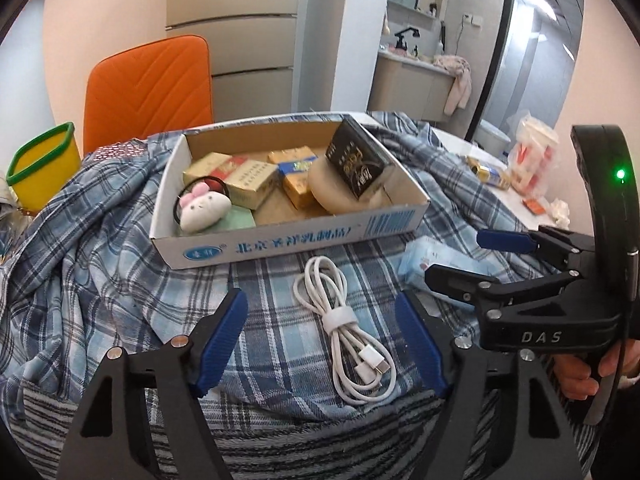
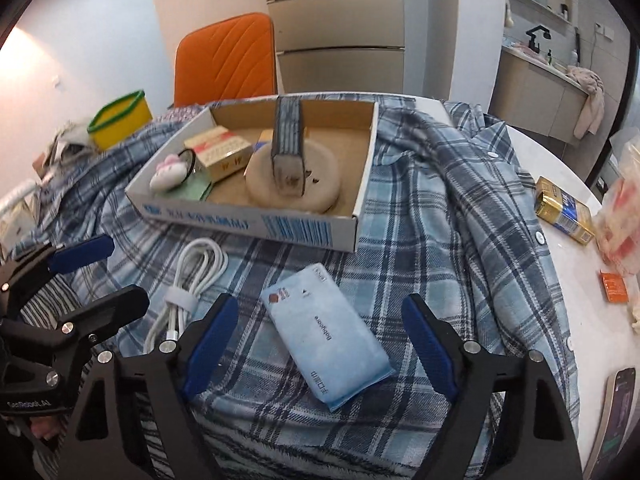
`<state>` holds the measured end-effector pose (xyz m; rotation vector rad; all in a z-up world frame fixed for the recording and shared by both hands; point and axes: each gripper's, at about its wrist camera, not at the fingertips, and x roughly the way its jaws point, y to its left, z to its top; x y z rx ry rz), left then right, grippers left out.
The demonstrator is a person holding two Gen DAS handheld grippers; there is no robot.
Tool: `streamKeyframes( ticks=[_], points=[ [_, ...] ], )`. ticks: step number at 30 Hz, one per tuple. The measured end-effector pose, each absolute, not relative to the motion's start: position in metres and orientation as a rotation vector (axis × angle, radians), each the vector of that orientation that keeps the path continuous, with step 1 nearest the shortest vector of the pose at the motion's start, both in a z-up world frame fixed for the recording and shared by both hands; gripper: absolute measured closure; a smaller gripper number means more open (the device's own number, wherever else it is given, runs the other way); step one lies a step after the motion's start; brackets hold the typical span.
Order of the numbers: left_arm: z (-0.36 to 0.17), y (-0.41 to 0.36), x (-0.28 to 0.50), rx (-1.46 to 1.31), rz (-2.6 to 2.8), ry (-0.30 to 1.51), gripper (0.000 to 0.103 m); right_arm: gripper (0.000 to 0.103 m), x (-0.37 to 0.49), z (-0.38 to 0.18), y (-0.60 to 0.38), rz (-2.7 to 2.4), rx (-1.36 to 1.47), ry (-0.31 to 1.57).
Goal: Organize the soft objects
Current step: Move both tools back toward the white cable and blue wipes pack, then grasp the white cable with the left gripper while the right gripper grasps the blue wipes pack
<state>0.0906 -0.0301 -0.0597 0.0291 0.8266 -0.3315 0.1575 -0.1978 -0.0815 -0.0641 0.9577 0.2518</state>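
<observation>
A blue plaid shirt (image 1: 100,264) is spread over the table. On it stands an open cardboard box (image 1: 280,240) with a white plush toy (image 1: 202,210), a round beige pad (image 2: 292,184) and several small cartons. A coiled white cable (image 1: 344,332) lies between my left gripper's (image 1: 324,344) open fingers. A light blue tissue pack (image 2: 326,336) lies between my right gripper's (image 2: 324,348) open fingers. Both grippers are empty, just above the shirt. The right gripper also shows at the right of the left wrist view (image 1: 472,256).
A yellow bin with a green rim (image 1: 42,164) stands at the far left and an orange chair (image 1: 148,88) behind the table. A gold carton (image 2: 564,210), an orange packet (image 2: 614,286) and a phone (image 2: 618,412) lie on bare table at the right.
</observation>
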Motion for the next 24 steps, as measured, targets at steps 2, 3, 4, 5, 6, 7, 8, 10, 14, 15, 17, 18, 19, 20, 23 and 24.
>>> streamKeyframes(
  ticks=[2, 3, 4, 5, 6, 7, 8, 10, 14, 15, 17, 18, 19, 20, 23, 24],
  points=[
    [-0.063, -0.033, 0.092, 0.045, -0.333, 0.848, 0.030, 0.017, 0.158, -0.085, -0.194, 0.241, -0.089, 0.972],
    [-0.065, -0.034, 0.093, 0.055, -0.325, 0.862, 0.030, 0.017, 0.159, -0.087, -0.193, 0.241, -0.097, 0.982],
    [-0.067, -0.034, 0.095, 0.059, -0.325, 0.876, 0.030, 0.019, 0.160, -0.089, -0.192, 0.243, -0.102, 0.993],
    [-0.068, -0.035, 0.096, 0.057, -0.333, 0.887, 0.031, 0.021, 0.161, -0.090, -0.191, 0.244, -0.107, 1.003],
    [-0.070, -0.034, 0.097, 0.057, -0.339, 0.896, 0.031, 0.025, 0.161, -0.092, -0.191, 0.243, -0.111, 1.010],
    [-0.070, -0.035, 0.097, 0.060, -0.340, 0.903, 0.031, 0.026, 0.161, -0.093, -0.191, 0.242, -0.114, 1.017],
    [-0.071, -0.036, 0.098, 0.065, -0.343, 0.909, 0.032, 0.027, 0.162, -0.095, -0.191, 0.241, -0.115, 1.027],
    [-0.074, -0.040, 0.100, 0.082, -0.348, 0.924, 0.037, 0.034, 0.163, -0.097, -0.191, 0.239, -0.114, 1.038],
    [-0.082, -0.050, 0.101, 0.129, -0.358, 0.965, 0.055, 0.044, 0.165, -0.100, -0.191, 0.241, -0.118, 1.057],
    [-0.083, -0.051, 0.102, 0.136, -0.366, 0.974, 0.056, 0.048, 0.165, -0.101, -0.190, 0.241, -0.119, 1.060],
    [-0.086, -0.054, 0.101, 0.146, -0.378, 0.986, 0.056, 0.054, 0.166, -0.103, -0.190, 0.241, -0.116, 1.069],
    [-0.086, -0.055, 0.101, 0.149, -0.383, 0.991, 0.057, 0.058, 0.166, -0.103, -0.189, 0.237, -0.117, 1.069],
    [-0.087, -0.056, 0.101, 0.150, -0.387, 0.993, 0.059, 0.059, 0.166, -0.103, -0.189, 0.230, -0.119, 1.067],
    [-0.087, -0.057, 0.101, 0.148, -0.393, 0.996, 0.062, 0.059, 0.165, -0.103, -0.189, 0.233, -0.118, 1.065],
    [-0.089, -0.058, 0.102, 0.142, -0.421, 1.010, 0.070, 0.061, 0.163, -0.101, -0.189, 0.249, -0.120, 1.052],
    [-0.089, -0.058, 0.102, 0.143, -0.424, 1.009, 0.071, 0.061, 0.162, -0.101, -0.188, 0.252, -0.123, 1.048]
  ],
)
